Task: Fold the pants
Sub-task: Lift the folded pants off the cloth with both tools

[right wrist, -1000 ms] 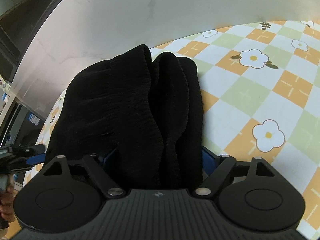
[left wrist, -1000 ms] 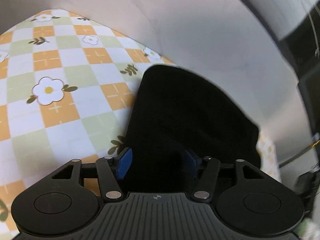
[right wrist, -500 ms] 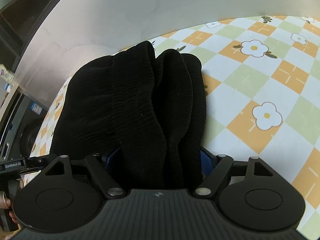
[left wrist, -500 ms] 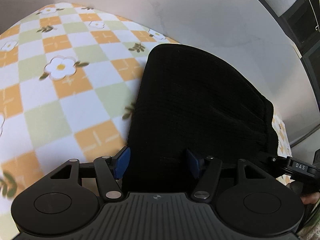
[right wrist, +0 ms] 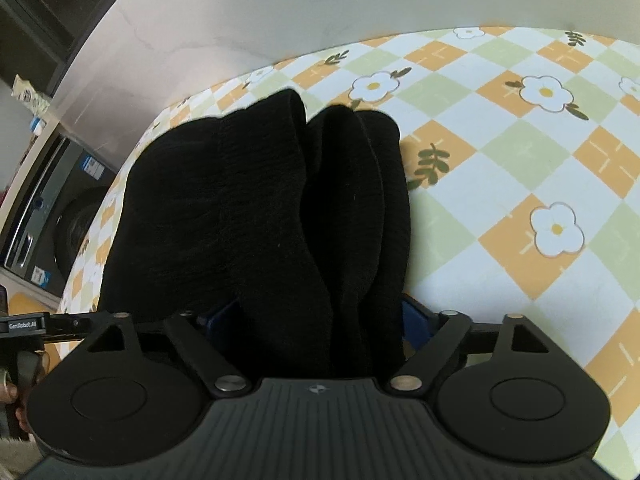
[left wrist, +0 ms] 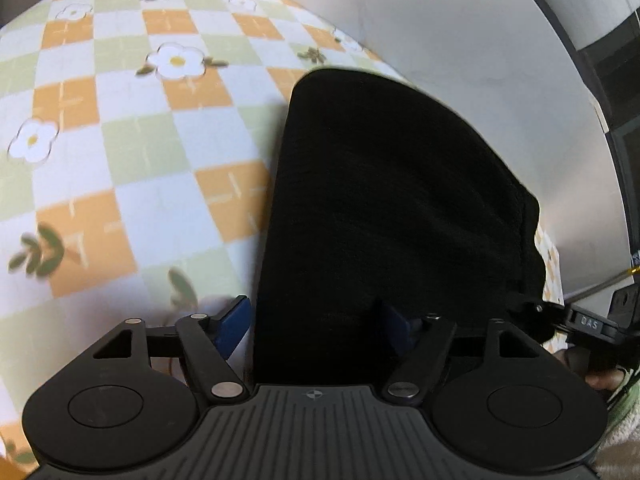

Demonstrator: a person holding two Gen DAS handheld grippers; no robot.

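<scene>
Black pants hang folded between both grippers above a checkered flower tablecloth. My left gripper is shut on one end of the pants, blue pads pressing the cloth from both sides. In the right wrist view the pants bunch in thick pleats, and my right gripper is shut on them. The far fold of the pants rests near the table's back edge. The fingertips of both grippers are mostly hidden by fabric.
A pale wall rises behind the tablecloth. A dark appliance stands off the table's left side in the right wrist view. Each view shows the other gripper and a hand at its edge.
Both grippers moved with the pants held; more tablecloth shows beyond the pants in both views, and the far fold sits farther from the wall.
</scene>
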